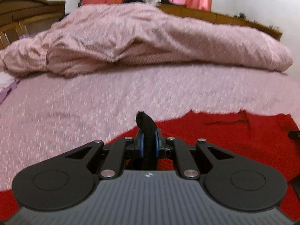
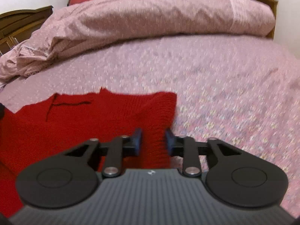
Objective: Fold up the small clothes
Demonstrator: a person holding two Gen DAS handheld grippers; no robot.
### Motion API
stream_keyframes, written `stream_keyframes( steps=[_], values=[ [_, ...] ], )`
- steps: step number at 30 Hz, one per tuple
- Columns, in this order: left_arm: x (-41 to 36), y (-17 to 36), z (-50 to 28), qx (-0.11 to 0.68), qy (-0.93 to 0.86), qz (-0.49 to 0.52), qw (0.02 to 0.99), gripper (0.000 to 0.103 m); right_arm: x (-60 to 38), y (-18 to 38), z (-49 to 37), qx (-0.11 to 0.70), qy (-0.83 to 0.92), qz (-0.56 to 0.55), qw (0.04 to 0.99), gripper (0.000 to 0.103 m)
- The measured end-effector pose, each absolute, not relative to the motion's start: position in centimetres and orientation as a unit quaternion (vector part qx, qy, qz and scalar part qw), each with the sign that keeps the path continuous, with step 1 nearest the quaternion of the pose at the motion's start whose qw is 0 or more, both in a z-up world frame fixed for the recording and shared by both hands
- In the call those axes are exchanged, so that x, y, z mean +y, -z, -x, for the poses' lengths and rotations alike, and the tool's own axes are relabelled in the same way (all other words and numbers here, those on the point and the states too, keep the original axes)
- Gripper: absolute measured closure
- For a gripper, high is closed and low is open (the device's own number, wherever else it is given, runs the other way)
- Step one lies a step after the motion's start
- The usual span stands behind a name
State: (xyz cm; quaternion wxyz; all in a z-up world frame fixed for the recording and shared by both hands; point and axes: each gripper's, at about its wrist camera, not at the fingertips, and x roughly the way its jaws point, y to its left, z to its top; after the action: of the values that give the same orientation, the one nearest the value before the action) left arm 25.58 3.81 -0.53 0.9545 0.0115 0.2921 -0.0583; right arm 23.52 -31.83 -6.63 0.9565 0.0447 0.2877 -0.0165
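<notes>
Red knit garment (image 2: pixel 90 123) flat on bedspread (image 2: pixel 225 93)

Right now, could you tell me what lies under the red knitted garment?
The red knitted garment lies flat on the pink patterned bedspread, which shows around it. Anything directly beneath the garment is covered.

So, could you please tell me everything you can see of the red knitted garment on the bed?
The red garment looks like a chunky ribbed knit, lying spread flat on the pink bedspread. Its far edge is uneven, and a thin dark thread-like line lies across its upper part. A black trim piece rises from it, clamped in the left gripper. The right gripper is open, straddling the knit near the garment's right edge. Which kind of garment it is cannot be told.
</notes>
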Motion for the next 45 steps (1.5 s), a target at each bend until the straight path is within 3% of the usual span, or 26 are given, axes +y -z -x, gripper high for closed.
stream_keyframes(
  steps=[5,12,14,16,20,30,40,45],
  values=[
    [3.4,0.6,-27.5,0.286,0.058,-0.018,0.956,0.089,-33.3,6.4,-22.9,0.26,0.053,-0.08,0.961,0.087],
    [1.9,5.0,-31.0,0.341,0.048,-0.063,0.937,0.086,-33.4,7.8,-23.7,0.266,0.075,-0.071,0.958,0.086],
    [1.5,5.4,-30.9,0.335,0.039,-0.095,0.937,0.069,-33.2,7.9,-23.8,0.27,0.077,-0.07,0.957,0.084],
    [1.2,5.3,-30.7,0.334,0.033,-0.117,0.935,0.063,-33.3,7.8,-23.9,0.272,0.08,-0.065,0.957,0.08],
    [2.2,3.7,-29.9,0.343,0.035,-0.115,0.931,0.06,-33.7,7.1,-23.5,0.281,0.086,-0.071,0.953,0.072],
    [5.8,-0.6,-25.7,0.325,0.047,-0.029,0.944,0.058,-31.3,3.9,-18.9,0.269,0.059,-0.041,0.961,0.071],
    [3.2,4.1,-24.7,0.386,0.055,-0.065,0.918,0.058,-29.6,5.8,-17.6,0.325,0.022,-0.015,0.945,0.072],
    [4.0,5.0,-24.6,0.376,0.047,-0.048,0.924,0.043,-31.1,8.8,-18.2,0.328,0.045,-0.017,0.944,0.064]
  ],
)
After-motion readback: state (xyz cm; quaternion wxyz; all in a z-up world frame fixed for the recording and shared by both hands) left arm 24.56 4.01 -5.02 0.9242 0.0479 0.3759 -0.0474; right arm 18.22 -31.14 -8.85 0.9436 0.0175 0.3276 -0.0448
